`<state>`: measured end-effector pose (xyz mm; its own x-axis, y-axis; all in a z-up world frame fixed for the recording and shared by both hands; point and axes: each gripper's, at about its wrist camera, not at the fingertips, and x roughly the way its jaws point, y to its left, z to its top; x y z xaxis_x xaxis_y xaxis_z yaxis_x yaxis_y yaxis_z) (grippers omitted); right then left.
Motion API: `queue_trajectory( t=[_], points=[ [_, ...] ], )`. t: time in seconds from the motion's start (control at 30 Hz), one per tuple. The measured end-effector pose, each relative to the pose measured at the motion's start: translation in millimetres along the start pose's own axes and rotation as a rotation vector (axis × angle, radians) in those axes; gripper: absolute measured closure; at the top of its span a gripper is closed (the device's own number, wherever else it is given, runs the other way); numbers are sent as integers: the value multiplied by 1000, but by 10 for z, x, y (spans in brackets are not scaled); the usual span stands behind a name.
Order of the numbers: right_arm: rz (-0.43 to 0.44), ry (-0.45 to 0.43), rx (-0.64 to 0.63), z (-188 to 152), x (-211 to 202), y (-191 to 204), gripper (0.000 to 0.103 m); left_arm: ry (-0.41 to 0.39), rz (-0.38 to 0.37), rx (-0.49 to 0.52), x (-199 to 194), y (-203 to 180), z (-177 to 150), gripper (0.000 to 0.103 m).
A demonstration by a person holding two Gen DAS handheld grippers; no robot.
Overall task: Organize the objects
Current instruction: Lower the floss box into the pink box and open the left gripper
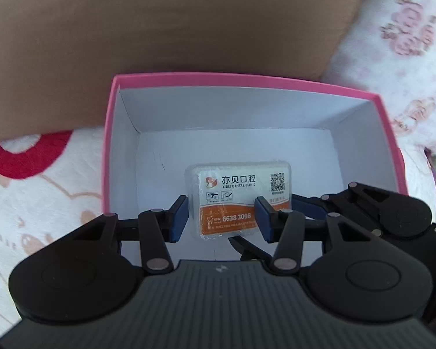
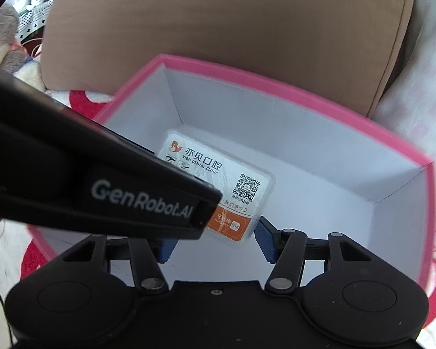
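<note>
A clear plastic floss-pick box [image 1: 238, 197] with a white and orange dental clinic label lies flat on the white floor of an open pink box [image 1: 247, 80]. My left gripper [image 1: 222, 218] is open above it, its blue pads on either side of the label's near end, not touching. My right gripper [image 2: 215, 240] is open too, just at the near corner of the floss-pick box [image 2: 232, 186], inside the pink box [image 2: 276, 78]. The left gripper's black body [image 2: 101, 180] crosses the right wrist view and hides the label's left part.
A brown cushion [image 1: 189, 23] stands right behind the pink box. The box rests on a white plush blanket with red and pink cartoon patterns [image 1: 29, 174]. A floral pink fabric [image 1: 407, 43] lies at the right. Plush toys [image 2: 5, 37] sit at the far left.
</note>
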<state>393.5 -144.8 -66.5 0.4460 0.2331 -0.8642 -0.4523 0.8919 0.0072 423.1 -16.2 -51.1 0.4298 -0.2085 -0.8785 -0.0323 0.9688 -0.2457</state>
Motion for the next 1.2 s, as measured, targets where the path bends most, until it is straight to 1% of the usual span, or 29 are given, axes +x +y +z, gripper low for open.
queue_trajectory(
  t=[0.07,0.17,0.23,0.33,0.4,0.57,0.73,0.9,1.0,1.13,1.2],
  points=[
    [-2,28,-3,49,93,-6,42,11,-1,-13,88,32,29,55],
    [-30,63,-30,118,199,49,43,32,13,-27,172,33,75,55],
    [-23,75,-26,146,253,36,43,40,22,-32,224,31,104,55],
    [6,108,25,176,306,-30,43,51,19,-51,301,20,128,55],
    [21,115,37,182,312,-59,44,46,16,-65,325,38,132,56],
    [25,124,54,199,329,-39,44,37,19,-79,327,44,126,59],
    [17,145,81,218,379,-11,49,14,32,-76,332,41,114,63],
    [-15,136,57,257,359,71,50,-4,20,-89,332,78,132,63],
    [-57,100,27,283,342,123,50,-7,23,-86,302,106,135,64],
    [-33,79,26,291,324,182,50,-22,21,-69,266,108,106,64],
    [-37,72,21,272,283,223,50,-30,26,-68,225,99,93,64]
  ],
)
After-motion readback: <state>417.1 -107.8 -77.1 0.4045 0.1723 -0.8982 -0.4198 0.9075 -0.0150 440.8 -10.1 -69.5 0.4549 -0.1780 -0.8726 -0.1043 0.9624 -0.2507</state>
